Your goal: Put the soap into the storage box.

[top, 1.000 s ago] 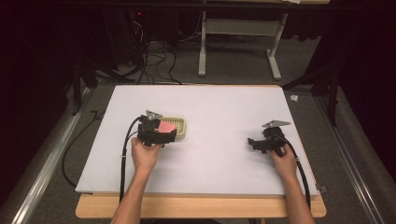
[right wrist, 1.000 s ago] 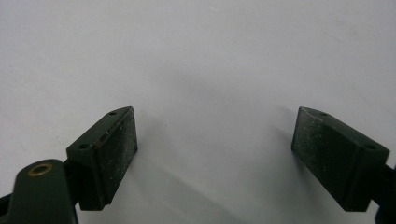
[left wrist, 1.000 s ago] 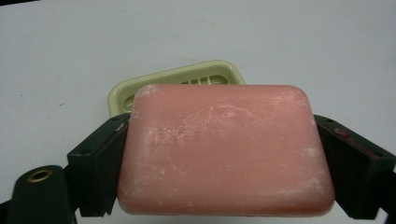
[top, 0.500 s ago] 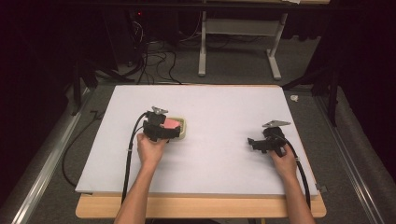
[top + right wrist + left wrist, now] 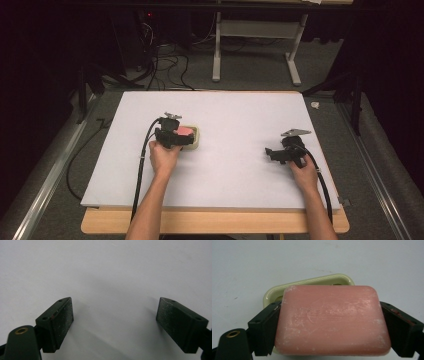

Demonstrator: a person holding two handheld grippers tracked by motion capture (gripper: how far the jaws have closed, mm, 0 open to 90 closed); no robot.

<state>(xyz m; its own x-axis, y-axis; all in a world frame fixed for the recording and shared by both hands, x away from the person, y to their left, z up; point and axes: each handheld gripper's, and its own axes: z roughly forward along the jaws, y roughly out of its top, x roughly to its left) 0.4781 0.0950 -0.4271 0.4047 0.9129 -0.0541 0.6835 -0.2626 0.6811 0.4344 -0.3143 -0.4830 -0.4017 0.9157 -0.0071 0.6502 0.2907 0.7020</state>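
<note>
Currently left claw (image 5: 332,327) clamps the pink soap bar (image 5: 332,320) just over its cream dish (image 5: 312,283), left-centre of surface (image 5: 240,120). Risk: slick soap squirts out sideways. Right claw (image 5: 115,322) open, idle.

Left tool (image 5: 186,141) jaws clamped, right tool (image 5: 270,152) jaws wide apart

White table (image 5: 235,175): cream soap dish (image 5: 196,138) on it.

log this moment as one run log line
left hand-held gripper: shut on pink soap bar | soap dish: behind bar | right hand-held gripper: open, idle
</note>
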